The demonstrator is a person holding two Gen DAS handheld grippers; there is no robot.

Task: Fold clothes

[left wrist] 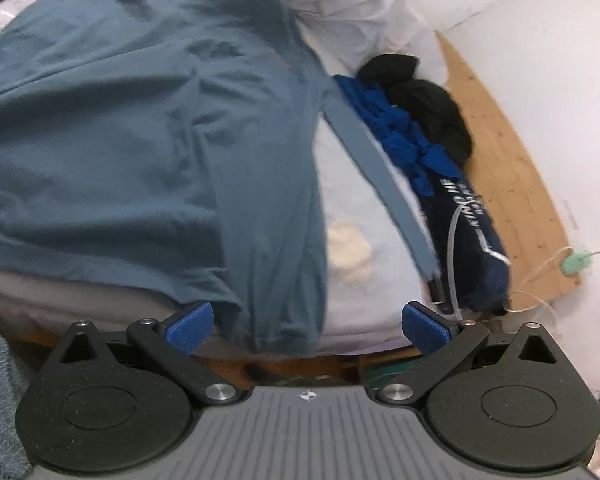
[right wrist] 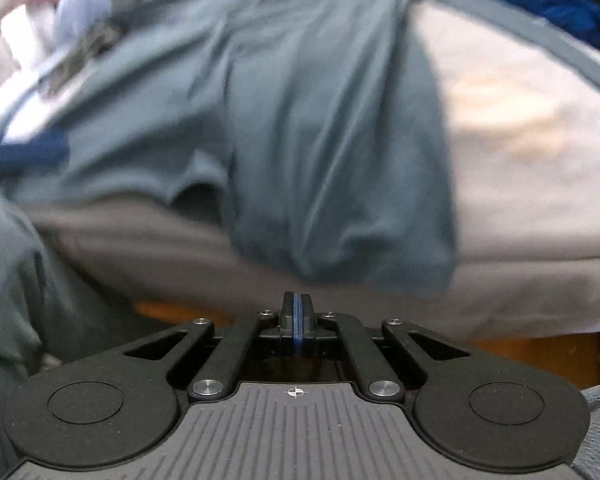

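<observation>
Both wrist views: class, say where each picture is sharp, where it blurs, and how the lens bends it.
Left wrist view: gripper sharp, blue shirt softly blurred, the wooden edge bowed by the fisheye. Right wrist view: shut gripper sharp, shirt and sheet smeared, the top left corner most; a pale washed-out patch shows on the sheet.

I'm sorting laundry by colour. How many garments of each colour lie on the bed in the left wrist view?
Slate-blue shirt: 1
Bright blue garment: 1
Black garment: 1
Navy printed garment: 1
Total: 4
</observation>
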